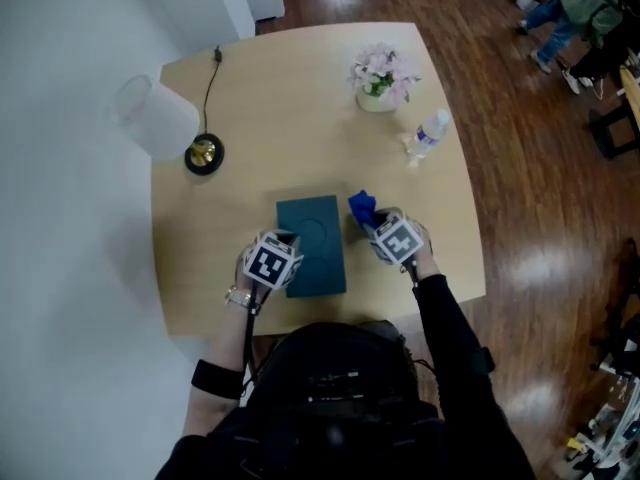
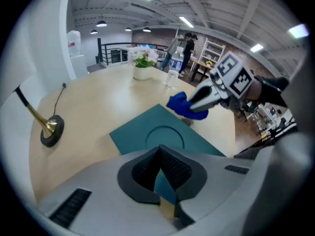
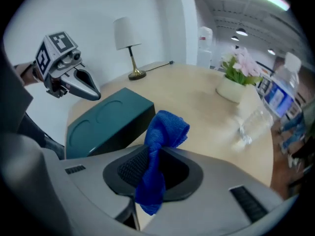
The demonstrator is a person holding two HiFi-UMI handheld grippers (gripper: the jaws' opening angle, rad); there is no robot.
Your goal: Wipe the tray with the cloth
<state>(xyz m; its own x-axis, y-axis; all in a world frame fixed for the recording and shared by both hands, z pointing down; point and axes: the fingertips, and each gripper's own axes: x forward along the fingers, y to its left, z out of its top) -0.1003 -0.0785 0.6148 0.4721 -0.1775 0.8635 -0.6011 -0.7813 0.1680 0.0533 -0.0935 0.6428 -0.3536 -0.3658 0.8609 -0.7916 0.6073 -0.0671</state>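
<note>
A dark teal tray (image 1: 312,253) with a round recess lies on the wooden table in front of me; it also shows in the left gripper view (image 2: 142,129) and the right gripper view (image 3: 106,119). My right gripper (image 1: 372,220) hangs at the tray's right far corner, shut on a bunched blue cloth (image 1: 361,206). The cloth (image 3: 165,129) sticks out past the jaws of that gripper (image 3: 152,156), above the table. My left gripper (image 1: 286,238) hovers over the tray's near left part; its pads (image 2: 172,166) meet at the tip with nothing held.
A white-shaded lamp (image 1: 150,118) with a brass base (image 1: 203,154) stands at the back left. A pot of pink flowers (image 1: 380,78) and a water bottle (image 1: 428,134) sit at the back right. People (image 1: 570,8) are on the wooden floor beyond.
</note>
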